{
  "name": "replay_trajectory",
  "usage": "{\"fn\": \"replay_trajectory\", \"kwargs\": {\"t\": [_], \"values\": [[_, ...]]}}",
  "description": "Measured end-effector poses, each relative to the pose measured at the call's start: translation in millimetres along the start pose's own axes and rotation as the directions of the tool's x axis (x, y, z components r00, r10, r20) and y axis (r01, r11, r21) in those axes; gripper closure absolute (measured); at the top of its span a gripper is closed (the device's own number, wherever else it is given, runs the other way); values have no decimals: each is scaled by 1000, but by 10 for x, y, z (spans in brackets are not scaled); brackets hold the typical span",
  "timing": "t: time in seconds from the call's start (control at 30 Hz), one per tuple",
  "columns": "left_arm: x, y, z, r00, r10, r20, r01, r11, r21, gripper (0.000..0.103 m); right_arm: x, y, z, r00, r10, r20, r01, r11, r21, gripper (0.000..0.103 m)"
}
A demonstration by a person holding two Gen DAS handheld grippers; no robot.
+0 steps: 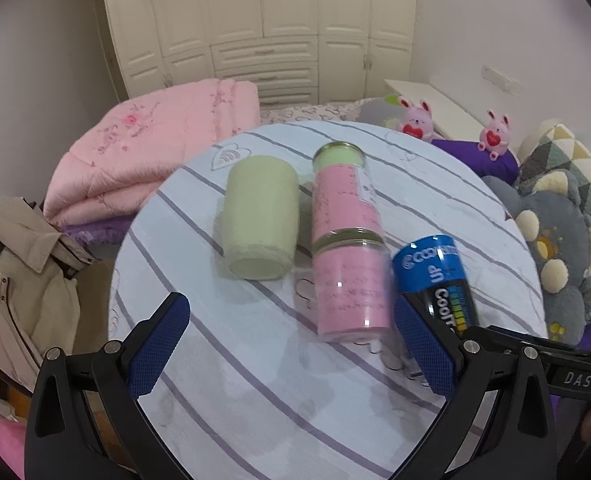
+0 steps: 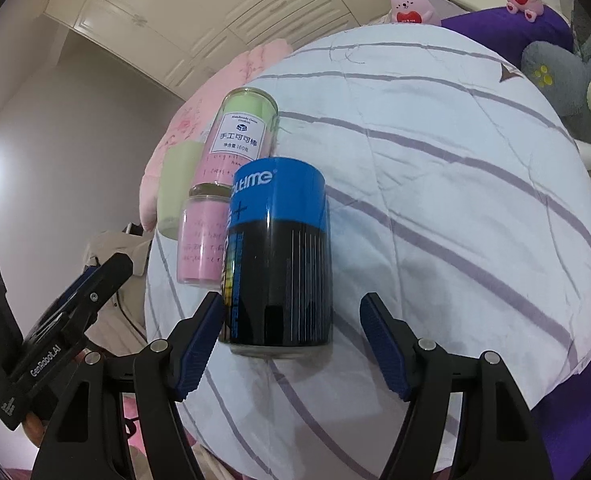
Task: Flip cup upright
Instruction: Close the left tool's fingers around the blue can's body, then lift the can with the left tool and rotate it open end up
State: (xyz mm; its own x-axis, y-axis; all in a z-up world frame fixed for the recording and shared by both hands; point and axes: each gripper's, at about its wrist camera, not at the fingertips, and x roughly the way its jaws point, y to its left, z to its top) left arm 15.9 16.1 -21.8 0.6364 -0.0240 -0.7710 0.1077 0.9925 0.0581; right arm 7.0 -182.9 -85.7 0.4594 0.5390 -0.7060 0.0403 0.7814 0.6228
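1. Pale green and matte, the cup (image 1: 259,220) is lying on the striped cloth covering the round surface (image 1: 435,168); which end is its mouth we cannot tell.
2. We are taking the tall pink-filled jar (image 1: 345,196) as our landmark: the cup is lying just to its left in the left wrist view, close alongside, with a thin gap showing between them.
3. A shorter pink jar (image 1: 351,288) is sitting in line with the landmark jar, on its near end and touching it.
4. A blue and black can (image 2: 279,256) is resting to the right of the shorter jar, close against it.
5. We are holding the left gripper (image 1: 291,348) with its jaws spread wide and gripping nothing; it is hovering on the near side of the landmark jar, with the shorter jar lying between the blue pads (image 1: 155,352).
6. We are holding the right gripper (image 2: 291,344) with its jaws also spread apart, empty, framing the near end of the can; its left pad seems to be just beside the can's wall.
7. Beyond the landmark jar, a folded pink quilt (image 1: 147,148) and two pink plush rabbits (image 1: 415,120) are sitting well apart from it.
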Motion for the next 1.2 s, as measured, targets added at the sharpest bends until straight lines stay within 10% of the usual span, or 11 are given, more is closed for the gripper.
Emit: {"fn": "replay_trajectory", "kwargs": {"t": [0.43, 1.2], "values": [[166, -605, 69, 987, -110, -116, 107, 994, -24, 0, -452, -132, 87, 983, -118, 138, 119, 993, -3, 23], [737, -1337, 301, 971, 58, -231, -38, 995, 91, 0, -442, -467, 150, 979, -176, 100, 180, 983, -28, 22]]}}
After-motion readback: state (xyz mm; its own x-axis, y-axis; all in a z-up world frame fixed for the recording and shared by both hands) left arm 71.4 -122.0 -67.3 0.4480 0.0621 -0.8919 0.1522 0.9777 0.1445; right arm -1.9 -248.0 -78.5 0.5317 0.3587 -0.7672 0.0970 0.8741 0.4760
